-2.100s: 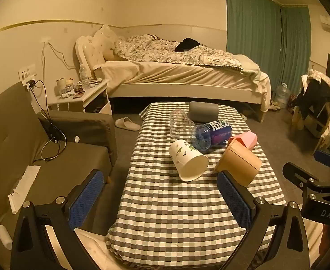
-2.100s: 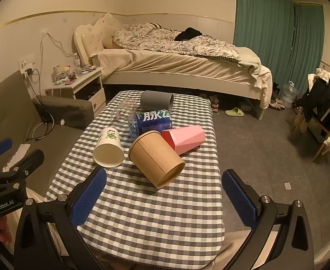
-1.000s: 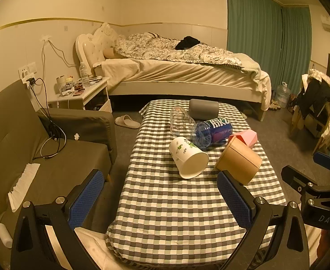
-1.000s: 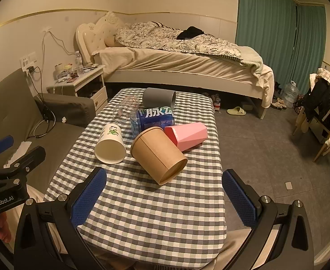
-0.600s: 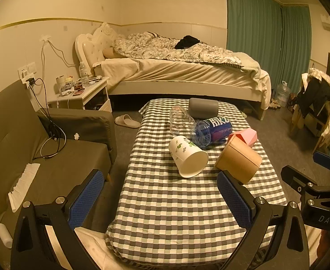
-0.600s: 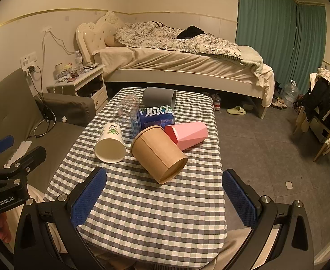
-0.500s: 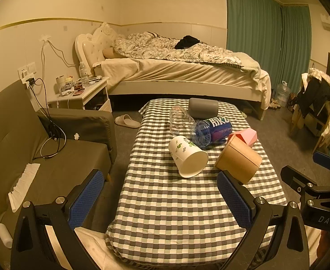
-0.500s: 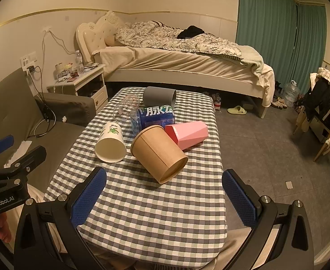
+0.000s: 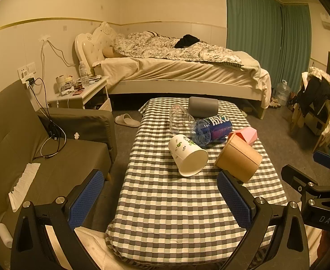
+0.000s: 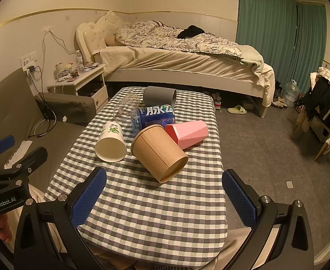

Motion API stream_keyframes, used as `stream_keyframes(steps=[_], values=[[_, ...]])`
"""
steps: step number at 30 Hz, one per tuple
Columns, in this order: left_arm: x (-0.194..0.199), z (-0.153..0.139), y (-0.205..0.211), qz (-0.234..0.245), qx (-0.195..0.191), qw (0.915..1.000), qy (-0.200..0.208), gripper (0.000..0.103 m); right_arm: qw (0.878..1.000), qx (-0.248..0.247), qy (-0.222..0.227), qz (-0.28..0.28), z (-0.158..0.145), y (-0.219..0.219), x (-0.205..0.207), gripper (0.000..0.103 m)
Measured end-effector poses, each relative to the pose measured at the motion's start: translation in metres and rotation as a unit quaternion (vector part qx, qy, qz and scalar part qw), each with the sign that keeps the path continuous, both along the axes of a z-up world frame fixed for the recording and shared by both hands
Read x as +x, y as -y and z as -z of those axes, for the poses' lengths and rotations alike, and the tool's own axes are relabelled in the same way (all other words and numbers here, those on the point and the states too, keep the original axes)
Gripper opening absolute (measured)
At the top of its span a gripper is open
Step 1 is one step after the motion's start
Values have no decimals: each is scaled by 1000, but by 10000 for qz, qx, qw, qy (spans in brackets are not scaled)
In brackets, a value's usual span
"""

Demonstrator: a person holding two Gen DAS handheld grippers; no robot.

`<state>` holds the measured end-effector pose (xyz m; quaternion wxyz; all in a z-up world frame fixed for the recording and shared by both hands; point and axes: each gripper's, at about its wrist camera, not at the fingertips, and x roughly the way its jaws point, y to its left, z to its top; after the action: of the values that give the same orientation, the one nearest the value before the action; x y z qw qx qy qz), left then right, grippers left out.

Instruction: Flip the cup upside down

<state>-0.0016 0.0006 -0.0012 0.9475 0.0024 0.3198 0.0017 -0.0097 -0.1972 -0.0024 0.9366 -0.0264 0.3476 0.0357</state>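
We see both grippers spread wide, empty — left gripper (image 9: 159, 199), right gripper (image 10: 163, 194), brown paper cup (image 10: 159, 151) on its side mid-table (image 10: 165, 213), white cup (image 10: 111, 142) just left of it, pink cup (image 10: 187, 132) touching behind.

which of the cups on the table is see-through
The clear plastic cup, lying on its side at the far left of the cluster, beside the grey cup and blue labelled cup. The white, brown and pink cups are opaque.

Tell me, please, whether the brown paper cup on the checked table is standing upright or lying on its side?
On its side. The brown paper cup rests on the checked table with its open mouth toward the camera.
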Motion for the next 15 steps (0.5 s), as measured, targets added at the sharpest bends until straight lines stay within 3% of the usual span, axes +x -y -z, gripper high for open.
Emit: stream_keyframes(steps=[15], values=[[0, 1, -1, -2, 8, 10000, -16, 103, 10000, 9, -18, -25, 8, -6, -3, 103]])
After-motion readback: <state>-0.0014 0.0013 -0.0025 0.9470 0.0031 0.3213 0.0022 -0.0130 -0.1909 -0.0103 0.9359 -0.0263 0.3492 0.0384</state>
